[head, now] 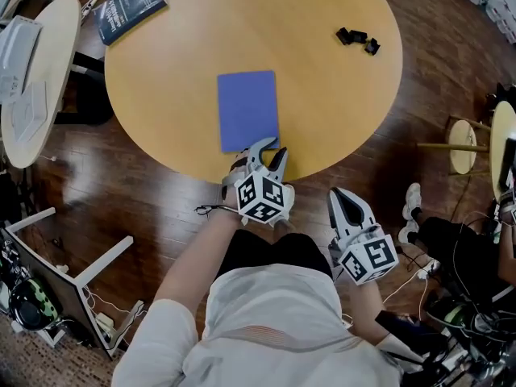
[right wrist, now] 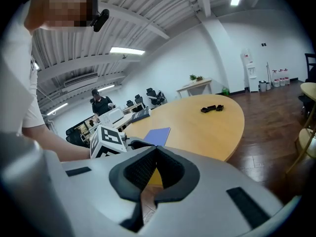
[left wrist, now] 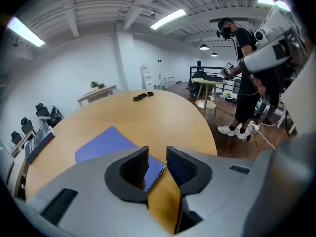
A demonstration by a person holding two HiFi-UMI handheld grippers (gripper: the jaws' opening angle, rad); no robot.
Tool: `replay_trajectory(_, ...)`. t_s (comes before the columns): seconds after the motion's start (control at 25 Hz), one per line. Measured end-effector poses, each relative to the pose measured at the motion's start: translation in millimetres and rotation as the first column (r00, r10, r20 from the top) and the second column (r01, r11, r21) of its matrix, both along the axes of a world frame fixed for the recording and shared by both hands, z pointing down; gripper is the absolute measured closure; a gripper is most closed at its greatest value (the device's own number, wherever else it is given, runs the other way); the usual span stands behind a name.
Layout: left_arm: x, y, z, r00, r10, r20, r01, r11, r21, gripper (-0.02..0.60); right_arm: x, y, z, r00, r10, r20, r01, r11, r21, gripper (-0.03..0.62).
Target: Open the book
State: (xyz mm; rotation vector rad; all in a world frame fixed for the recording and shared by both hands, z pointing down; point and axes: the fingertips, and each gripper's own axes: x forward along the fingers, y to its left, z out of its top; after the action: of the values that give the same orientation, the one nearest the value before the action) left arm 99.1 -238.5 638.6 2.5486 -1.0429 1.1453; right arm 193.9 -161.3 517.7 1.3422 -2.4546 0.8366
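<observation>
A closed blue book (head: 247, 110) lies flat on the round wooden table (head: 339, 111), close to the near edge. My left gripper (head: 270, 151) stands open at the book's near right corner. In the left gripper view the book (left wrist: 106, 142) has that corner showing in the gap between the two dark pads of the left gripper (left wrist: 157, 154). My right gripper (head: 347, 206) hangs off the table, near the person's body, with nothing held. In the right gripper view the right gripper (right wrist: 155, 152) has its jaws meeting at the tips, and the book (right wrist: 158, 134) lies farther off on the table.
A dark blue book (head: 129, 6) lies at the table's far left edge. Small black parts (head: 357, 39) sit at the far right. A pale side table (head: 32, 71) stands left, a stool (head: 462, 145) right. A person (left wrist: 247, 78) stands beyond the table.
</observation>
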Motion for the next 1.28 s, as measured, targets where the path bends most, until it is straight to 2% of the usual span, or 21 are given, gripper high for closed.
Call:
replay_trajectory(0.16, 1, -5, 14, 0.998, -0.013, 0.066, 0.013, 1.000, 0.002, 0.474, 2, -4, 5, 1.000, 0.006, 0.005, -0.006, 1.000, -0.016, 0.592)
replay_trajectory(0.56, 2, -3, 27, 0.993, 0.008, 0.115, -0.006, 1.000, -0.017, 0.474, 5, -12, 14, 1.000, 0.008, 0.019, -0.008, 1.000, -0.031, 0.591)
replay_trajectory(0.88, -1, -6, 26, 0.997, -0.037, 0.063, 0.041, 0.997, -0.063, 0.479, 4, -14, 16, 1.000, 0.007, 0.028, -0.006, 0.999, -0.040, 0.592)
replay_trajectory(1.0, -2, -6, 22, 0.997, -0.055, 0.054, 0.058, 0.997, -0.054, 0.568, 3, -15, 15, 0.999, 0.008, 0.031, -0.007, 0.999, -0.038, 0.592)
replay_trajectory(1.28, -4, -10, -6, 0.993, -0.109, -0.038, 0.107, 0.993, -0.053, 0.571, -8, -15, 11, 0.999, -0.014, 0.043, 0.015, 0.999, -0.035, 0.591)
